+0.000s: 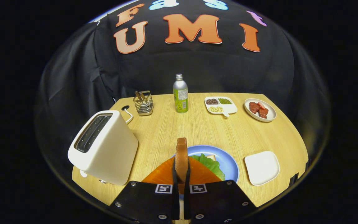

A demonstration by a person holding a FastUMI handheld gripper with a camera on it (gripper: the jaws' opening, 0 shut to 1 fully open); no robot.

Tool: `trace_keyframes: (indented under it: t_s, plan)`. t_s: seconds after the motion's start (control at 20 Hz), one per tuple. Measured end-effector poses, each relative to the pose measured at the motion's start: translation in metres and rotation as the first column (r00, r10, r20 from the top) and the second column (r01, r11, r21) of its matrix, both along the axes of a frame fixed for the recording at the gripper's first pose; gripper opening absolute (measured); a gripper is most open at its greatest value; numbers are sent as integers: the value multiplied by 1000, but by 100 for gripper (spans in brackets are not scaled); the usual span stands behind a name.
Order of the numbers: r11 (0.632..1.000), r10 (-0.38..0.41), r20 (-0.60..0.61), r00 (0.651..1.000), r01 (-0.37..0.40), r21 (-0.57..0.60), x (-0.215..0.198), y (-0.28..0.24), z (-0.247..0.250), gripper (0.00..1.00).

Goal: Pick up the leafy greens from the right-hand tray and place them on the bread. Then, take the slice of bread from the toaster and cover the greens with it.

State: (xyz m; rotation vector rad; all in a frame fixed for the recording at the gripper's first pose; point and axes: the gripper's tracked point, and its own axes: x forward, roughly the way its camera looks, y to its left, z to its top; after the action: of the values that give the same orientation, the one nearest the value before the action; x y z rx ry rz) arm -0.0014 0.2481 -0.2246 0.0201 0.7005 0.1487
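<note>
My gripper (181,174) clamped the bread slice (181,155) edge-on above the lettuce (211,165); releasing upright, it could topple off the blue plate (228,161).

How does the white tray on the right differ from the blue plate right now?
The white tray is squarish with rounded corners; the blue plate is round. The white tray holds nothing, while the blue plate carries the leafy greens on bread. The blue plate lies just beyond the gripper, which is shut on the bread slice held on edge above it; the white tray sits off to the right. Both rest flat on the wooden table.
</note>
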Motion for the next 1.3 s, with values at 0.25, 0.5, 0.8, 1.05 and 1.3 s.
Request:
trace_keyframes:
  t_s: [0.25, 0.5, 0.8, 1.05, 1.3]
  plan:
    - [999, 2, -14, 1000, -1, 38, 3, -8, -10, 6]
    - [999, 13, -16, 1000, -12, 44, 5, -26, -13, 8]
    - [996, -12, -44, 999, 16, 86, 11, -49, -20, 11]
    - [997, 9, -73, 997, -3, 82, 14, -59, -28, 13]
    - [996, 26, -90, 996, -18, 88, 19, -68, -33, 20]
